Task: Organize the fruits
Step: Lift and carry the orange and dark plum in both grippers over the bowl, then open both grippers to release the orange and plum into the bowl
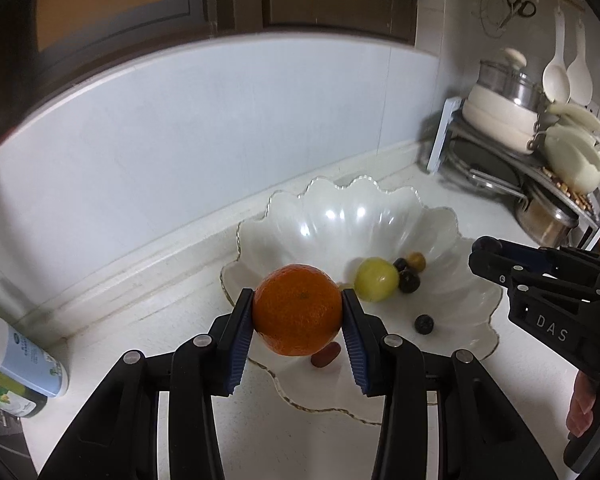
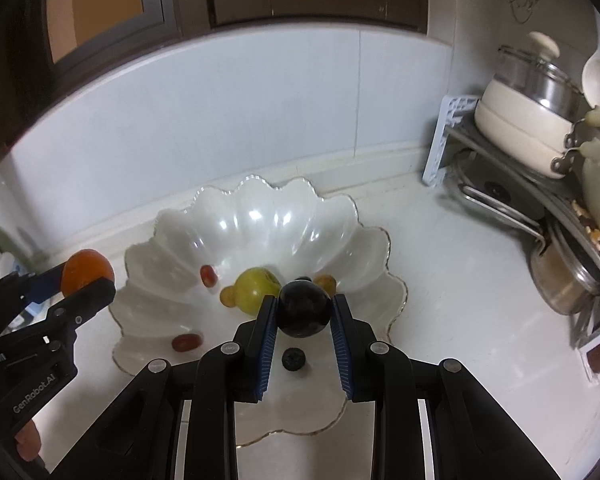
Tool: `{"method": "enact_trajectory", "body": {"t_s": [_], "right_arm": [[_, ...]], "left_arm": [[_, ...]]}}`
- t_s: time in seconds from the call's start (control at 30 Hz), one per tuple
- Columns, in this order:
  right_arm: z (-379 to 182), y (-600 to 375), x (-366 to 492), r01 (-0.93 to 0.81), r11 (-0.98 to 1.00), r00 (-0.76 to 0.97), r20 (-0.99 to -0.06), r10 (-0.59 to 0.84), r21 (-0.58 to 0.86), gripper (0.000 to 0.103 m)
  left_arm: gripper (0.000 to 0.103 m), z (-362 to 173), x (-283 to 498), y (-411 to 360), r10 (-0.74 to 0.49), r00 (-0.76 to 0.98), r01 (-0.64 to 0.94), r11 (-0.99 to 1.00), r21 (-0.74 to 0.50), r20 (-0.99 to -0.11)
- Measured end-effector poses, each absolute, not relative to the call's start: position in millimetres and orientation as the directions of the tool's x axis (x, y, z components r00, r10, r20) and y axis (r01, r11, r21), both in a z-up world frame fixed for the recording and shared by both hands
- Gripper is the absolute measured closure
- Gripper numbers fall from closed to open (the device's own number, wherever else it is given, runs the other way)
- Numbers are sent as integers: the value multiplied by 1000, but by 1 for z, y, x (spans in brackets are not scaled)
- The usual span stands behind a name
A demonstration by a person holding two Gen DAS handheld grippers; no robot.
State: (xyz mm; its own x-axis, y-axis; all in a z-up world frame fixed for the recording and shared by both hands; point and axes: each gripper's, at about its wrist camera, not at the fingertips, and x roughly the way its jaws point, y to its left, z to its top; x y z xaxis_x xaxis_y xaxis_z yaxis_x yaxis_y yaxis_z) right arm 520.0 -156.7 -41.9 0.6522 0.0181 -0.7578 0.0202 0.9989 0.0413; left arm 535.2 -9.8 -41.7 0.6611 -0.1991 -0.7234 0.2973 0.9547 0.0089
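Observation:
My left gripper (image 1: 298, 312) is shut on an orange mandarin (image 1: 297, 309), held above the near left rim of a white scalloped bowl (image 1: 284, 224). My right gripper (image 2: 304, 312) is shut on a dark round fruit (image 2: 303, 310), held over the bowl (image 2: 172, 236). Inside the bowl lie a yellow-green fruit (image 2: 256, 289), red grapes (image 2: 208, 275), a small dark berry (image 2: 293, 359) and some brownish fruits (image 2: 326, 281). The left gripper with the mandarin (image 2: 87, 273) shows at the left of the right wrist view. The right gripper's body (image 1: 548, 280) shows at the right of the left wrist view.
A rack with pots and lids (image 2: 532, 132) stands at the right on the white counter (image 2: 460, 280). White spoons (image 1: 558, 76) and scissors (image 1: 516, 6) hang on the wall. Bottles (image 1: 24, 364) lie at the left edge. A tiled backsplash (image 1: 180, 128) runs behind the bowl.

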Motion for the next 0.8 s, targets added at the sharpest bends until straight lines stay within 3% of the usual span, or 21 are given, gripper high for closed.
{"method": "enact_trajectory", "body": {"t_s": [0.8], "right_arm": [[-106,-156,557,31,995,475,-877,70,96,74]], "left_arm": [[60,-101,576,-29,-164,495,317,948,2,-853]]}}
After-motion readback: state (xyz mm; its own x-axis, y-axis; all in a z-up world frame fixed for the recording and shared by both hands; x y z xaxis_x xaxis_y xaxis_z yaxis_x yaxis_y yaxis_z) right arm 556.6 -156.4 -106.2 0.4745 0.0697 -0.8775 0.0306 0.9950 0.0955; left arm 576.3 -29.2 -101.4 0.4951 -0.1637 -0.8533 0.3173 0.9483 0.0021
